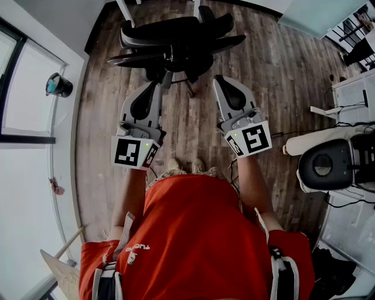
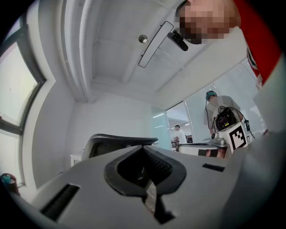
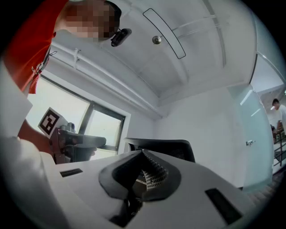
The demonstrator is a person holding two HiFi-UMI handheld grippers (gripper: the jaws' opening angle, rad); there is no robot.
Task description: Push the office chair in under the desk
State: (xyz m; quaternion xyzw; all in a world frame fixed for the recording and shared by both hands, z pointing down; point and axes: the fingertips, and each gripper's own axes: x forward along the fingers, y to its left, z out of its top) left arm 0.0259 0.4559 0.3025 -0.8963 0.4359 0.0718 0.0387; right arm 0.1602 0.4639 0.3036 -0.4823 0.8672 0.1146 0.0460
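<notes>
A black office chair stands on the wooden floor ahead of me, its backrest towards me. Two white legs show just beyond it at the top edge; I cannot tell whether they belong to the desk. My left gripper is shut and empty, its tips just short of the chair's near edge. My right gripper is also shut and empty, level with the left and a little right of the chair. In the left gripper view the backrest rises behind the closed jaws. The backrest shows likewise in the right gripper view.
A window wall and white sill run along the left, with a dark cup on the sill. A white machine with cables stands at the right. Behind a glass partition, people stand in the distance. Wooden floor surrounds the chair.
</notes>
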